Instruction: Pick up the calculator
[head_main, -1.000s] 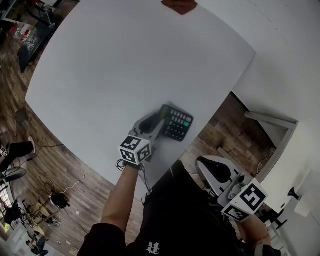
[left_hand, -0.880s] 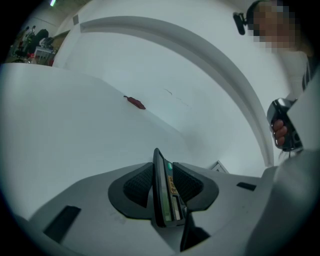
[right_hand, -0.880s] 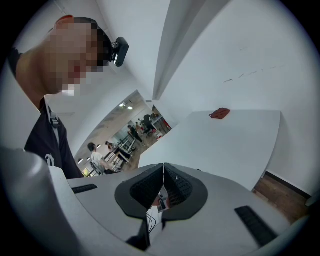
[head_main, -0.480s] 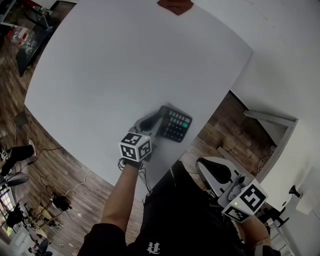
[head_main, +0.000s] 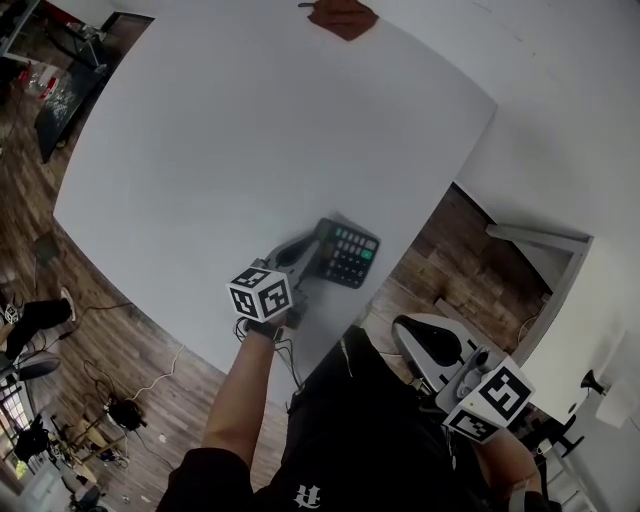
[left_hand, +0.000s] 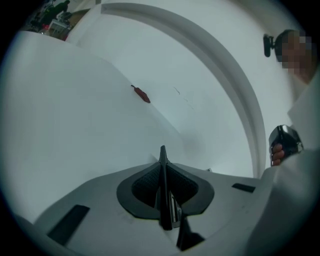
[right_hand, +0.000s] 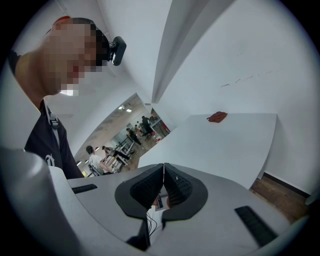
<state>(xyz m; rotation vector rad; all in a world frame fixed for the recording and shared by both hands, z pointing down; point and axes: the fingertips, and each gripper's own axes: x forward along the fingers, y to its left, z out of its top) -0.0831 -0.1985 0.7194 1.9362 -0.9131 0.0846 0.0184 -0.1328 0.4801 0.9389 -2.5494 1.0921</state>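
The black calculator (head_main: 347, 254), with a green key, lies near the front edge of the white table (head_main: 250, 130). My left gripper (head_main: 316, 252) reaches it from the left, and its jaws are closing on the left edge. In the left gripper view the calculator (left_hand: 163, 212) shows edge-on as a thin dark slab, and the pads of the left gripper (left_hand: 163, 172) press on both sides of it. My right gripper (head_main: 404, 329) hangs off the table over the floor, lower right. The jaws of the right gripper (right_hand: 163, 170) are shut with nothing between them.
A red-brown scrap (head_main: 341, 17) lies at the table's far edge, also visible as the scrap (left_hand: 141, 94) in the left gripper view. The table's front edge runs just below the calculator, above wooden floor (head_main: 450, 270). The person's dark-clothed body (head_main: 360, 430) fills the bottom.
The left gripper's jaws have closed onto the calculator's left edge and the gripper has rolled, its marker cube shifting left. The right gripper has not moved.
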